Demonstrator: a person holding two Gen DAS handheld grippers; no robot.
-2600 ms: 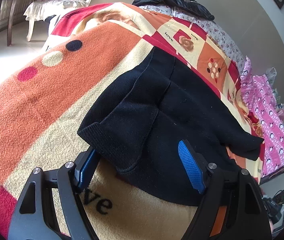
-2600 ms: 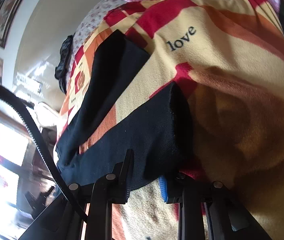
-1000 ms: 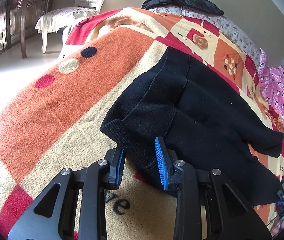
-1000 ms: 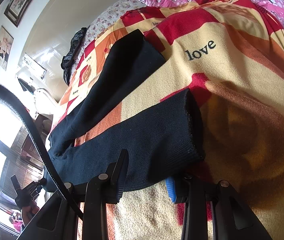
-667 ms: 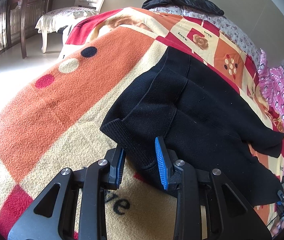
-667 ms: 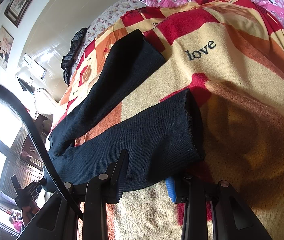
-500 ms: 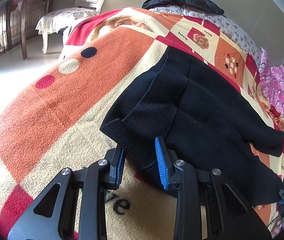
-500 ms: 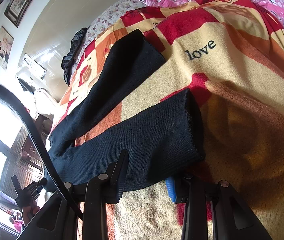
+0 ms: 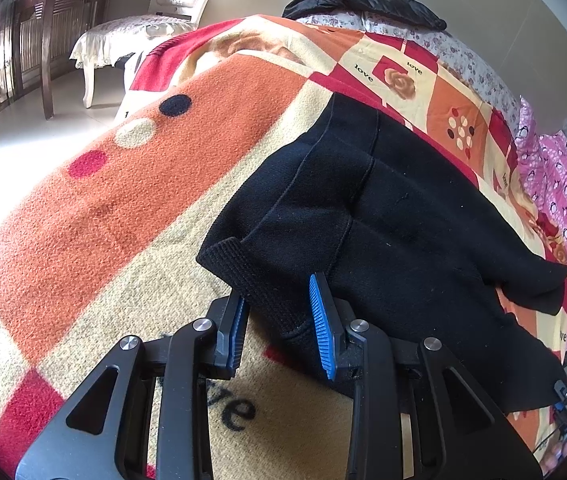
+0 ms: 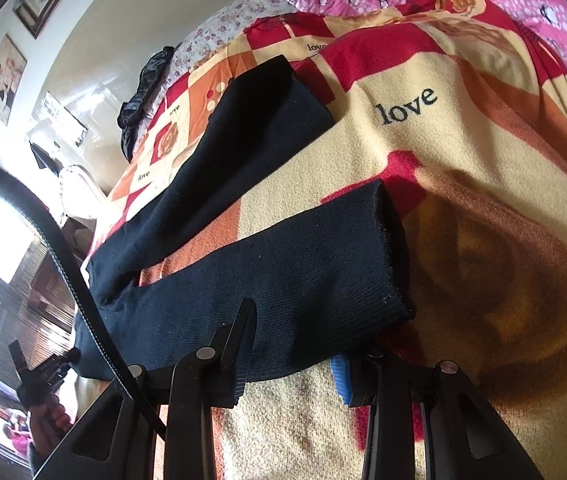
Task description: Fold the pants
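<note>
Black knit pants (image 9: pixel 395 232) lie spread on a patterned blanket (image 9: pixel 115 216) on a bed. In the left wrist view, my left gripper (image 9: pixel 279 312) is shut on the ribbed waistband corner (image 9: pixel 239 268), which is lifted slightly off the blanket. In the right wrist view, the two legs (image 10: pixel 283 280) lie apart in a V. My right gripper (image 10: pixel 295 344) is shut on the near leg close to its cuff (image 10: pixel 391 256). The far leg (image 10: pixel 251 128) lies flat toward the headboard.
A black jacket (image 9: pixel 363 0) lies at the head of the bed. A pink penguin-print quilt (image 9: pixel 563 184) covers the far side. A white chair (image 9: pixel 151 28) and a dark wooden table (image 9: pixel 51 8) stand on the floor beyond the bed's left edge.
Since 2.6 s ago my left gripper has closed on the waistband and both grippers lifted slightly. Over the last second nothing has visibly moved.
</note>
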